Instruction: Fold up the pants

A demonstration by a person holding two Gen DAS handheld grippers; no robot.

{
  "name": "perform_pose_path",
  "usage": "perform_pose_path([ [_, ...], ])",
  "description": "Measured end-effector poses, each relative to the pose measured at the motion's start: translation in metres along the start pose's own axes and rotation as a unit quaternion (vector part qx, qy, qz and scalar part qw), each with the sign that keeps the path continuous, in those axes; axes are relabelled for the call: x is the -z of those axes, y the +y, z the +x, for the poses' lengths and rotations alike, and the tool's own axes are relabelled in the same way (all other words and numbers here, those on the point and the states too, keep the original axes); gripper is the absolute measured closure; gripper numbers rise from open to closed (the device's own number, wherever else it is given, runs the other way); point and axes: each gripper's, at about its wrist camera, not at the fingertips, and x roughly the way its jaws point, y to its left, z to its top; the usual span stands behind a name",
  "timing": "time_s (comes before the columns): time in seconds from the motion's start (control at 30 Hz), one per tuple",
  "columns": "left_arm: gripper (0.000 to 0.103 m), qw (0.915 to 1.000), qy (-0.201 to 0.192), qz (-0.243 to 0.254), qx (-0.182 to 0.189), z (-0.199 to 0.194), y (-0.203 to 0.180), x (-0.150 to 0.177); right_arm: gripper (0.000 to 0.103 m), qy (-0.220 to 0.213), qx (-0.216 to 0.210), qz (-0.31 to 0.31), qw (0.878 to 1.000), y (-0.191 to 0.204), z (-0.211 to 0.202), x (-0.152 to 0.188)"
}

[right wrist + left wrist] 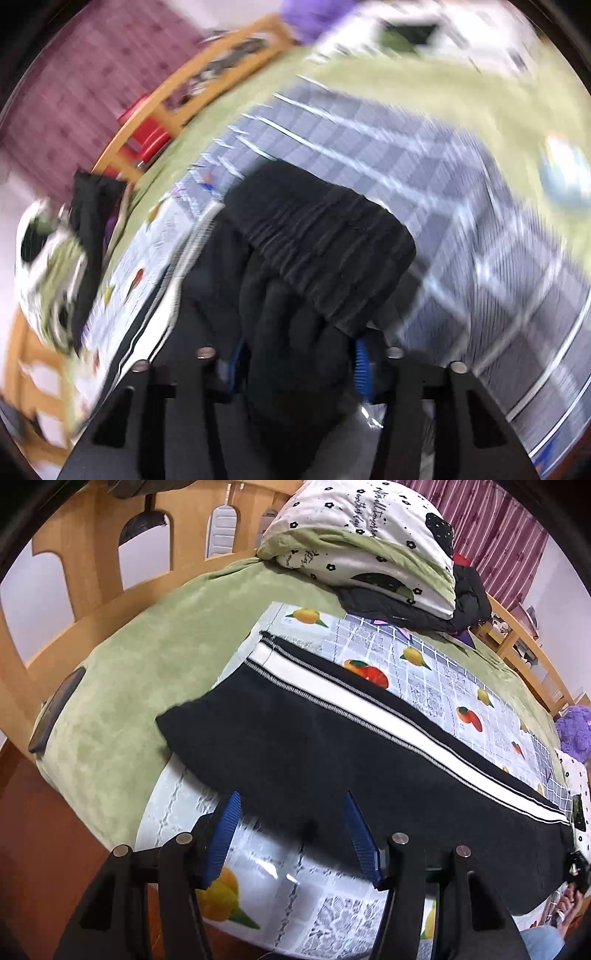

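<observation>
Black pants [332, 753] with a white side stripe lie stretched along a fruit-print plastic sheet [424, 664] on a green bed. My left gripper [291, 805] is open, its blue fingers [225, 834] spread at the near edge of the pants, holding nothing. In the blurred right wrist view my right gripper [299, 354] is shut on the bunched black waistband of the pants [317, 251], which rises above the sheet [443, 192].
A folded floral quilt [362, 542] and dark clothes [469, 590] are stacked at the head of the bed. A wooden bed rail [96, 602] runs along the far side. A purple plush [572, 731] sits at the right. A dark phone-like slab [55, 709] lies at the left edge.
</observation>
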Motion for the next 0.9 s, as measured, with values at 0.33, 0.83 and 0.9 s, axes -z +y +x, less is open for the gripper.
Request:
perform_pose_path([
  [0.33,0.047,0.9994,-0.004,0.014,0.032,0.01,-0.014,-0.016,0.055,0.049,0.08,-0.058,0.994,-0.037,0.0,-0.003],
  [0.83,0.047,0.9977,-0.02,0.057,0.03,0.054,-0.033,-0.083,0.052,-0.007,0.042,-0.238,0.97,0.126,-0.037,0.021],
  [0.9,0.047,0.9981,-0.013,0.056,0.019,0.067,-0.035,-0.093,0.052,0.008,0.021,-0.271,0.962,0.16,-0.016,0.032],
])
